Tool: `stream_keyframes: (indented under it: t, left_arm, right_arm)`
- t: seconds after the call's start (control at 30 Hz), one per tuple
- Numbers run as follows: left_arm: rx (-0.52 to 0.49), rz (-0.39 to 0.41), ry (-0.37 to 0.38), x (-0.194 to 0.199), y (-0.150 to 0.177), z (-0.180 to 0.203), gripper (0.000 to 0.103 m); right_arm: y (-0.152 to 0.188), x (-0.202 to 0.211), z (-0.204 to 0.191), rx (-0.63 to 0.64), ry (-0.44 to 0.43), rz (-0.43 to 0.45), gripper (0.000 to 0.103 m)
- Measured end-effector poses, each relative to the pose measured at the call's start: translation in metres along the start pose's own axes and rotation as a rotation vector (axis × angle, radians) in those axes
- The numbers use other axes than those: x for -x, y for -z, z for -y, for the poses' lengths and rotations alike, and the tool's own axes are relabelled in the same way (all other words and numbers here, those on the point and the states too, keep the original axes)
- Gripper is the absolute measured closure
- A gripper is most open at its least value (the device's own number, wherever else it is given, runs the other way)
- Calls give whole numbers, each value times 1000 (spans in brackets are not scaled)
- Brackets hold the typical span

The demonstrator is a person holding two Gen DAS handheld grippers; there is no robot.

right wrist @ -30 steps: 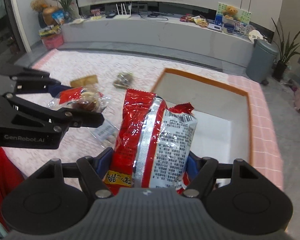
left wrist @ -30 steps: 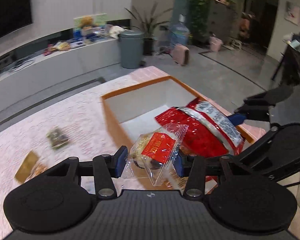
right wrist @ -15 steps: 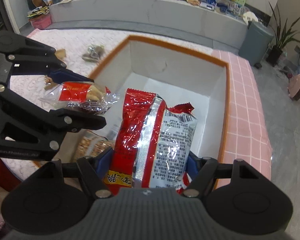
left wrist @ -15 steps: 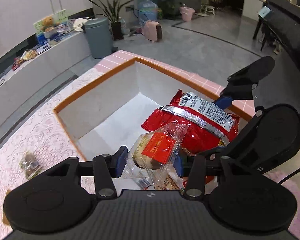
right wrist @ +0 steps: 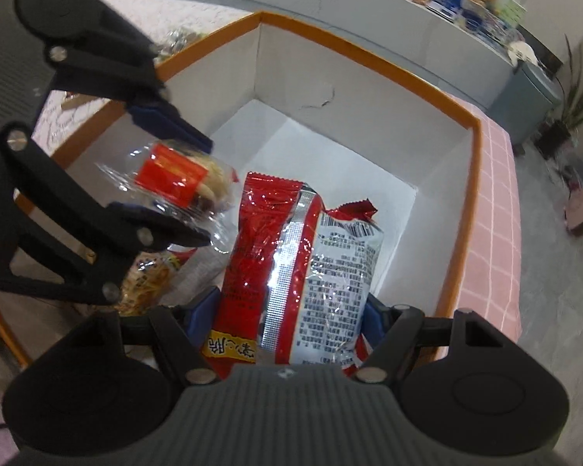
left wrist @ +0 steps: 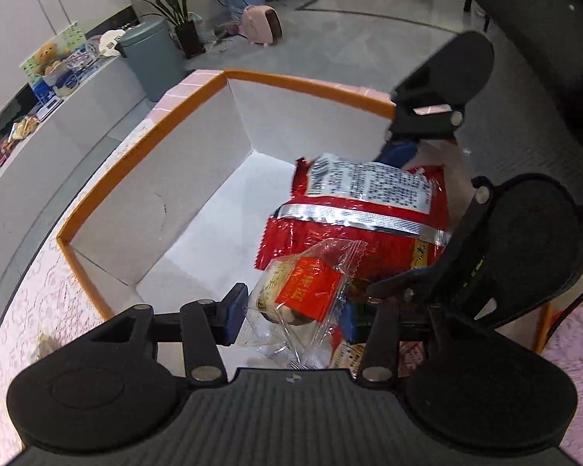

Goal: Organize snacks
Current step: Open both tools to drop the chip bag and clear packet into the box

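The left gripper [left wrist: 291, 316] is clamped on a small clear-wrapped pastry [left wrist: 303, 291], and the right gripper [right wrist: 291, 310] on a red snack bag [right wrist: 303, 264] whose long axis runs along the fingers. Both are held side by side over the open orange-rimmed box [right wrist: 462, 213]; its white floor lies directly below and ahead, so a release is judged to be next.

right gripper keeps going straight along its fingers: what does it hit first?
Likely the white floor of the box. The right gripper, shut on the red snack bag, points down into it; the bag's tip would touch first. Depth unclear.
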State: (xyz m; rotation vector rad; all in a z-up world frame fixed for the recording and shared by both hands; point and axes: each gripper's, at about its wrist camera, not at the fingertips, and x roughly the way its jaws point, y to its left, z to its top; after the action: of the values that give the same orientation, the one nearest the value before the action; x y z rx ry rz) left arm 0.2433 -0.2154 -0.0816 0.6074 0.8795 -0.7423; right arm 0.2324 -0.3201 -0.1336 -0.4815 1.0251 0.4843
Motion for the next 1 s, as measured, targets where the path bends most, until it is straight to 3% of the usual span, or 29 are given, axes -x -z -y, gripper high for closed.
stream_keyframes:
  t: [0.23, 0.5, 0.63, 1.0]
  left_arm:
    - [27, -32, 12, -13, 5, -13, 49]
    - [2, 7, 9, -4, 12, -9, 42]
    - [63, 57, 17, 11, 13, -14, 29]
    - [172, 109, -23, 53, 21, -31, 29]
  right_arm:
    - [-8, -10, -5, 59, 42, 5, 31]
    - [-1, -6, -11, 80, 52, 11, 31]
    - [-7, -7, -5, 72, 55, 12, 31]
    - [-18, -8, -12, 68, 24, 13, 31]
